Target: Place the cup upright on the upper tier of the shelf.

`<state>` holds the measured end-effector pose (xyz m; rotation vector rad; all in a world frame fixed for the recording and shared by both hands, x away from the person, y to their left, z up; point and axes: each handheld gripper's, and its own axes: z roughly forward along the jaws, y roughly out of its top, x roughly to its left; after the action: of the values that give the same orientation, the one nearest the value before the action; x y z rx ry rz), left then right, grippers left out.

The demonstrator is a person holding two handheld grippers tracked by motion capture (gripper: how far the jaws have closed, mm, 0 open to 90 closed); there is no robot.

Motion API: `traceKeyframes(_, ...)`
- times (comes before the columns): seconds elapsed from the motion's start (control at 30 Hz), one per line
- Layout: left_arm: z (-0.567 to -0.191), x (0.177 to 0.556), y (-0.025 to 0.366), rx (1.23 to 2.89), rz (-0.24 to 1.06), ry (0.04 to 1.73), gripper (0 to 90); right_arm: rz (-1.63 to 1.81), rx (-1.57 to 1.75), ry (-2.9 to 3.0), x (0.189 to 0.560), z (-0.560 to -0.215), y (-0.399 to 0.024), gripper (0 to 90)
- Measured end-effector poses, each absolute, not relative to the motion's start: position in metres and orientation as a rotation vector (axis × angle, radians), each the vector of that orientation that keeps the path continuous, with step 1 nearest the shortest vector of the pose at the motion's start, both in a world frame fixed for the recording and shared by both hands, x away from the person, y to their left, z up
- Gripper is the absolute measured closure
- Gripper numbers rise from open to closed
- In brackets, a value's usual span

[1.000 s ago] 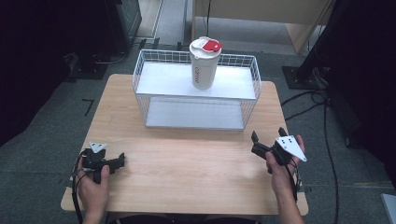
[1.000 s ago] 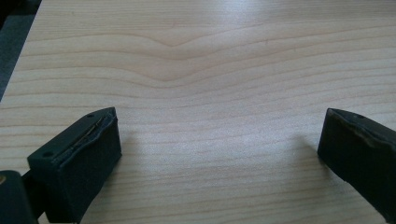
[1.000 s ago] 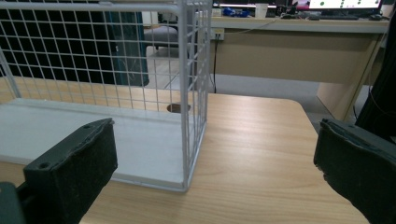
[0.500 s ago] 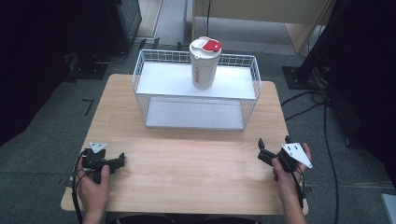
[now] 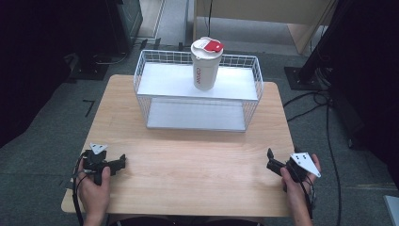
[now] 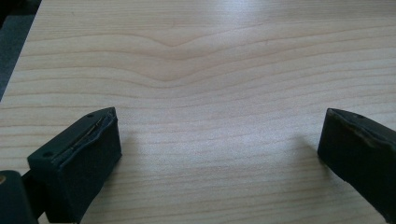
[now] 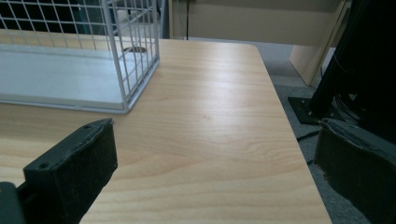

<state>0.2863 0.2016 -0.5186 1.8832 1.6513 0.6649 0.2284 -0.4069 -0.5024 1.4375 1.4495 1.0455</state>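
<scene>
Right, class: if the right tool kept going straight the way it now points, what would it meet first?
The right tool is open and aims along the table toward its far right corner, passing right of the wire rack. The way looks free up to the table's edge, though depth is hard to judge.

A light wooden counter [image 5: 188,155] carried a white wire two-tier shelf rack [image 5: 155,80] at its far middle. A tall white cup with a red-and-white lid [image 5: 205,66] stood on the rack's upper shelf, right of centre. The left gripper [image 5: 120,163] sat at the counter's near left corner, the right gripper [image 5: 271,160] at the near right edge, well apart, both well before the rack.
</scene>
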Motion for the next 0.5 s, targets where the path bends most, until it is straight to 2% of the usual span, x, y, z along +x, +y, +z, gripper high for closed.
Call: traceKeyframes(0.5, -0.519, 0.286, 0.201, 1.883, 0.665, 1.652, 0.0, 0.911, 1.500, 1.506, 0.211, -0.519, -0.420, 0.0)
